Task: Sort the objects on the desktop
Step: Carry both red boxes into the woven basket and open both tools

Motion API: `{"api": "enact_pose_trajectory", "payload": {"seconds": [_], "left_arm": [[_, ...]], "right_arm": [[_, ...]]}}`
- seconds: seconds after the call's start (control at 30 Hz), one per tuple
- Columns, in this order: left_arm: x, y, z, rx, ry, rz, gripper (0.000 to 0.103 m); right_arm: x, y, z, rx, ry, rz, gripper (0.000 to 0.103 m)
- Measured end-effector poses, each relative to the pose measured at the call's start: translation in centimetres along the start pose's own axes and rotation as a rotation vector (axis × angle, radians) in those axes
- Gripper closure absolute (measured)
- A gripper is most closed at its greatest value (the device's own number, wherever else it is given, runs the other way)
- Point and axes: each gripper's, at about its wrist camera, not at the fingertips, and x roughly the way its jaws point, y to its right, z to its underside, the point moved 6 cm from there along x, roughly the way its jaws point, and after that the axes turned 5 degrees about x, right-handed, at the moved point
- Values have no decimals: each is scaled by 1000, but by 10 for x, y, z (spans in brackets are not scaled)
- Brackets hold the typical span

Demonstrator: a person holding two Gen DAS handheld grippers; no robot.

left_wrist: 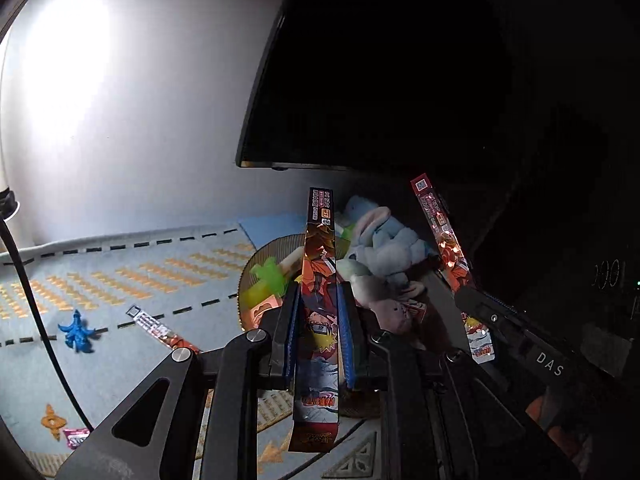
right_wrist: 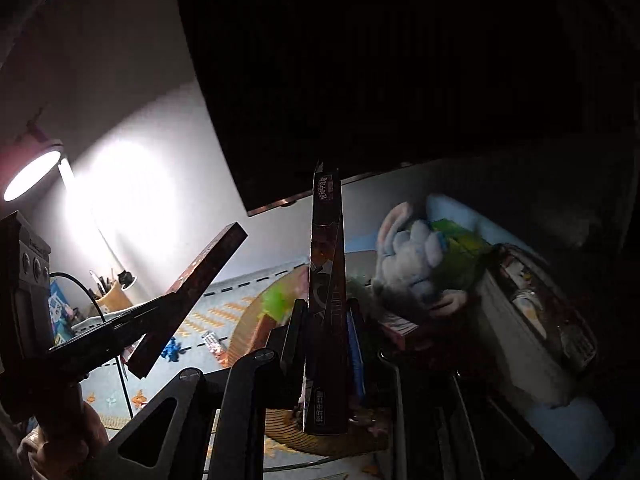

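1. The left gripper (left_wrist: 318, 336) is clamped on a long flat card pack (left_wrist: 319, 280), orange with a cartoon figure, which stands nearly upright between the blue pads (left_wrist: 292, 332).
2. The right gripper (right_wrist: 326, 344) pinches a second card pack (right_wrist: 326, 280) the same way; from its own camera that pack is in shadow and looks dark.
3. Both packs are held up off the desk, in front of a heap of soft toys.
4. A pale blue plush rabbit (left_wrist: 384, 240) lies on that heap, with a pink plush (left_wrist: 394, 312) just beside it and a green plastic toy (left_wrist: 268, 280) to the left, over a round woven mat (left_wrist: 256, 256).
5. A dark monitor (left_wrist: 360, 80) hangs over the back of the desk and blocks most of the wall.
6. On the blue patterned desk mat (left_wrist: 140, 280) lie another card pack (left_wrist: 160, 328), a small blue figure (left_wrist: 78, 332) and an orange one (left_wrist: 52, 420).
7. A black cable (left_wrist: 32, 300) crosses the mat's left side.
8. A lit desk lamp (right_wrist: 32, 172) and a pen cup (right_wrist: 114, 298) stand far left.
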Motion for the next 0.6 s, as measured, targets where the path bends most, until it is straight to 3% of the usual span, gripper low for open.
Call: {"api": "enact_pose_trajectory", "payload": {"seconds": [0.17, 0.37, 0.43, 0.5, 0.6], "left_arm": [[32, 6, 3, -8, -42, 10, 88], [58, 0, 9, -52, -68, 33, 88], [64, -6, 12, -76, -79, 52, 73], [69, -14, 18, -116, -114, 74, 54], [65, -27, 26, -174, -132, 99, 49]], "right_arm": [[20, 32, -7, 42, -48, 29, 85], [42, 32, -10, 24, -76, 23, 85], [50, 30, -9, 21, -97, 14, 85], [56, 34, -7, 52, -129, 9, 75], [49, 39, -6, 115, -113, -32, 70]]}}
